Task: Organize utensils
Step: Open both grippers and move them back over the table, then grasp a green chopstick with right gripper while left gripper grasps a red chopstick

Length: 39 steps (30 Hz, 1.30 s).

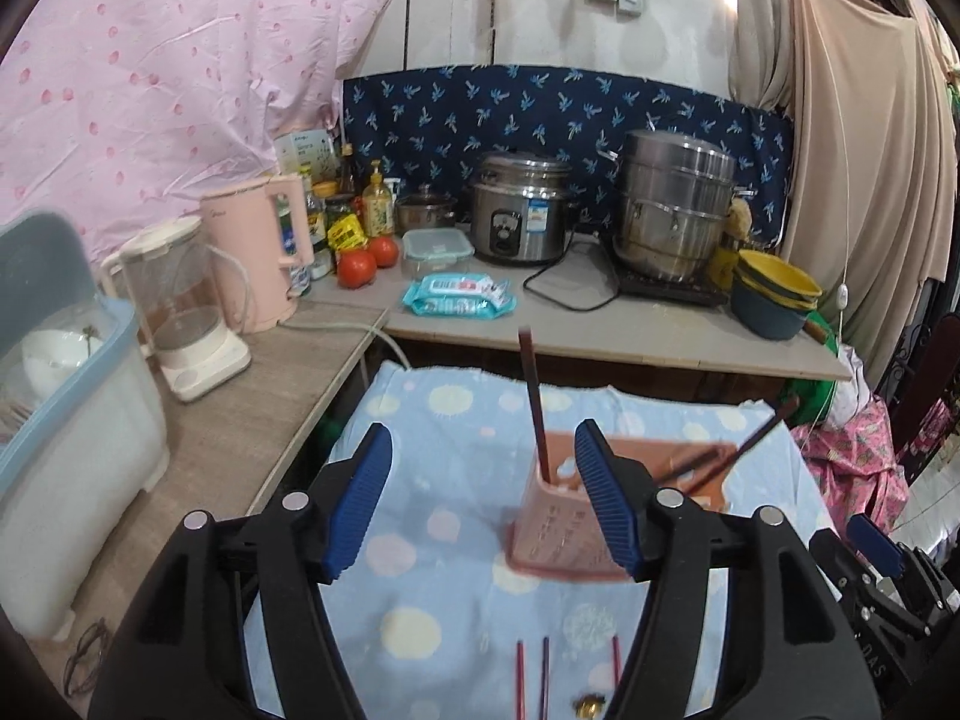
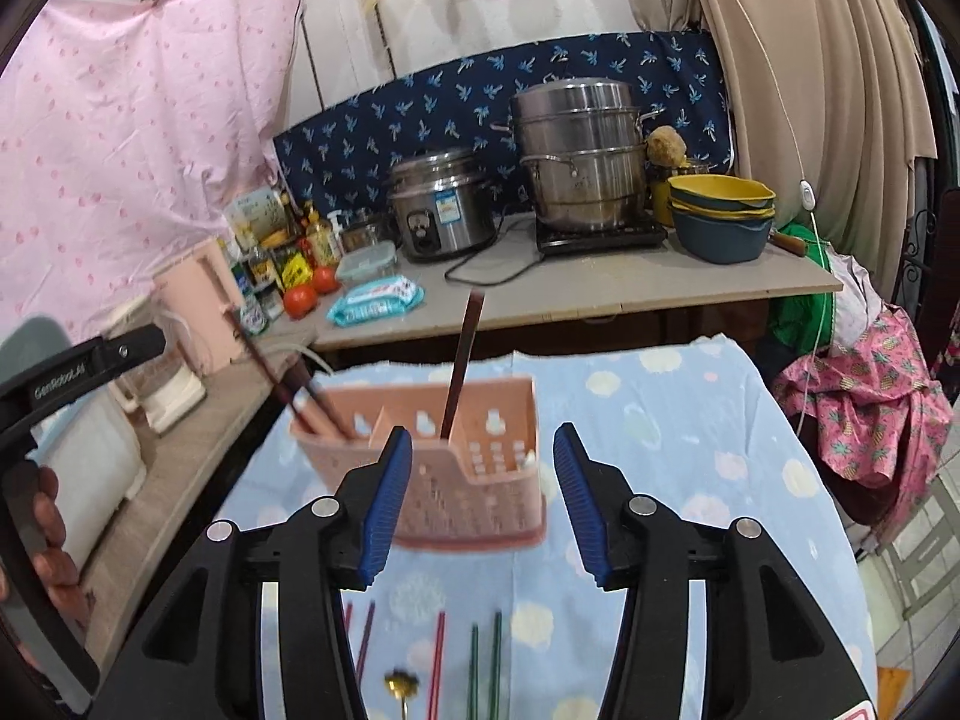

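Left claw (image 1: 483, 498) jaws apart, nothing gripped. Right claw (image 2: 483, 501) same, spread and empty. Pink utensil caddy (image 2: 444, 468) stands just beyond both on the blue dotted cloth (image 2: 690, 420). One dark chopstick (image 2: 462, 360) upright in its middle compartment, several more chopsticks (image 2: 288, 384) leaning out of the end compartment. Loose red and green chopsticks (image 2: 474, 660) lie flat on the cloth under the claws. Tabletop (image 2: 630, 282) with rice cooker (image 2: 441, 204) behind.

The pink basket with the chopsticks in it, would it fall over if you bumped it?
Probably fairly easily. The pink basket looks like thin, holey plastic, so likely light. It stands on a soft dotted cloth, not a hard top. The dark chopsticks poke up high and some lean out one end, which may pull it that way.
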Available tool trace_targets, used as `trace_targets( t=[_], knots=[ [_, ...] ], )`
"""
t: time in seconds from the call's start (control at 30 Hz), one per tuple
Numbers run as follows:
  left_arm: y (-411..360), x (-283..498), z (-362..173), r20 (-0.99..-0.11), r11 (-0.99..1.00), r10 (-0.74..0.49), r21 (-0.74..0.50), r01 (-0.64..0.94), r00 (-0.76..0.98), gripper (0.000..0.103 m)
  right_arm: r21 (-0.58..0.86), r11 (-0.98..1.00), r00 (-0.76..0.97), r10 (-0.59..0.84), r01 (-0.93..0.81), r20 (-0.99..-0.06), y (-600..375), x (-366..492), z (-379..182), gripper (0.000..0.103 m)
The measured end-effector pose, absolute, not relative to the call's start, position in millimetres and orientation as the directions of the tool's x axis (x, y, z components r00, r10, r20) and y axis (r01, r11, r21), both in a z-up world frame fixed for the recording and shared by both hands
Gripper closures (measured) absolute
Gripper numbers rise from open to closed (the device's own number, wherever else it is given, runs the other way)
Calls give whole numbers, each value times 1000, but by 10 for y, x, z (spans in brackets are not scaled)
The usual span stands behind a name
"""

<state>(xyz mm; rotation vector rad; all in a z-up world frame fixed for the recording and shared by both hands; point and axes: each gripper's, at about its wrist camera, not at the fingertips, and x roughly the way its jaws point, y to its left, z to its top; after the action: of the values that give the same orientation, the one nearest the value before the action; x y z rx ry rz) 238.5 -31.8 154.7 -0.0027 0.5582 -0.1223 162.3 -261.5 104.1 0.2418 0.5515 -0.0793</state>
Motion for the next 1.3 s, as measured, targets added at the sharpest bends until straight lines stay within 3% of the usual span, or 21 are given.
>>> trace_targets(
  t=[0.47, 1.3],
  knots=[
    [-271, 1820, 788, -669, 992, -96, 0, 129, 737, 43, 135, 978, 755, -31, 157, -654, -2297, 821, 384, 53],
    [-353, 1363, -135, -797, 983, -64, 53, 175, 600, 43, 102, 973, 617, -49, 207, -785, -2232, 391, -438, 55]
  ],
)
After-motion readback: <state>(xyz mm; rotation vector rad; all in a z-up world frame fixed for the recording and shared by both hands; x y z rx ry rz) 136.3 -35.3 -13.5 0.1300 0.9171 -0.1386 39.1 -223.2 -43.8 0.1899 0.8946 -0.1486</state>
